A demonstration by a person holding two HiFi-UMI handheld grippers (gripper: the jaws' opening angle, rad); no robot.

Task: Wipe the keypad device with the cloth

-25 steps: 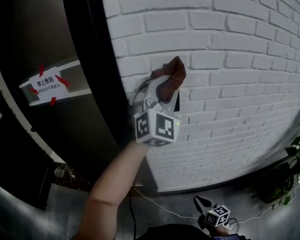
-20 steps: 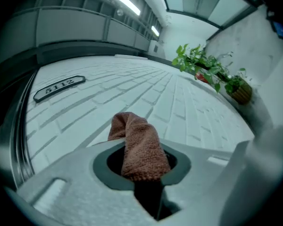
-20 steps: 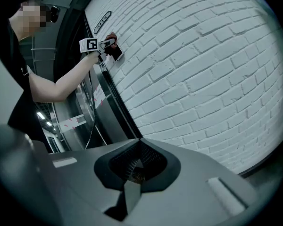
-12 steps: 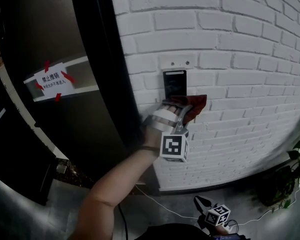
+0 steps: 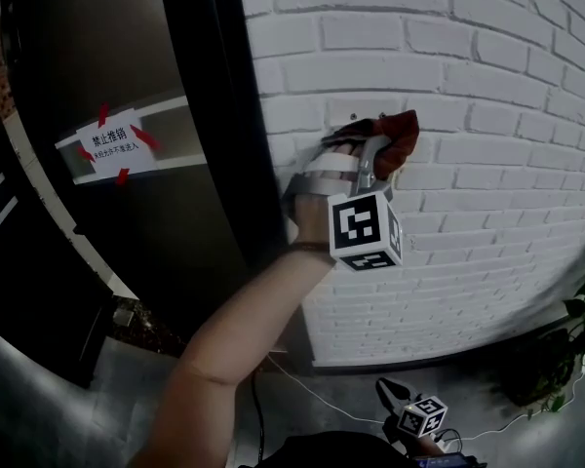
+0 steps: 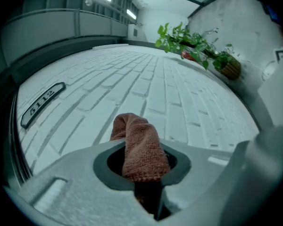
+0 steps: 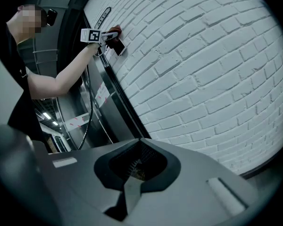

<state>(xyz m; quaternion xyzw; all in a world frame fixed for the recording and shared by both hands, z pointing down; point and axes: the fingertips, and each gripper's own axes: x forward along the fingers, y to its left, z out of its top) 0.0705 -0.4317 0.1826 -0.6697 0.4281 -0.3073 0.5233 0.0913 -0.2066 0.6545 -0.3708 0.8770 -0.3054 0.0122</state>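
My left gripper [image 5: 382, 142] is shut on a red-brown cloth [image 5: 398, 133] and presses it against the white brick wall [image 5: 487, 86]. In the head view, cloth and gripper hide the keypad device. In the right gripper view the keypad device [image 7: 120, 48] shows as a small dark panel just below the cloth [image 7: 114, 32]. In the left gripper view the cloth [image 6: 137, 142] bulges out between the jaws of my left gripper [image 6: 142, 166]. My right gripper [image 5: 394, 395] hangs low near the floor, shut and holding nothing, far from the keypad.
A black door frame [image 5: 214, 115] runs left of the keypad, with a paper sign [image 5: 112, 144] taped on the glass beside it. A potted plant [image 5: 583, 325] stands at the lower right. A thin white cable [image 5: 307, 386] lies on the floor by the wall.
The left gripper with the cloth went from the top of the keypad down below it, baring the dark panel, and has now come back up over it. The right gripper has stayed put.
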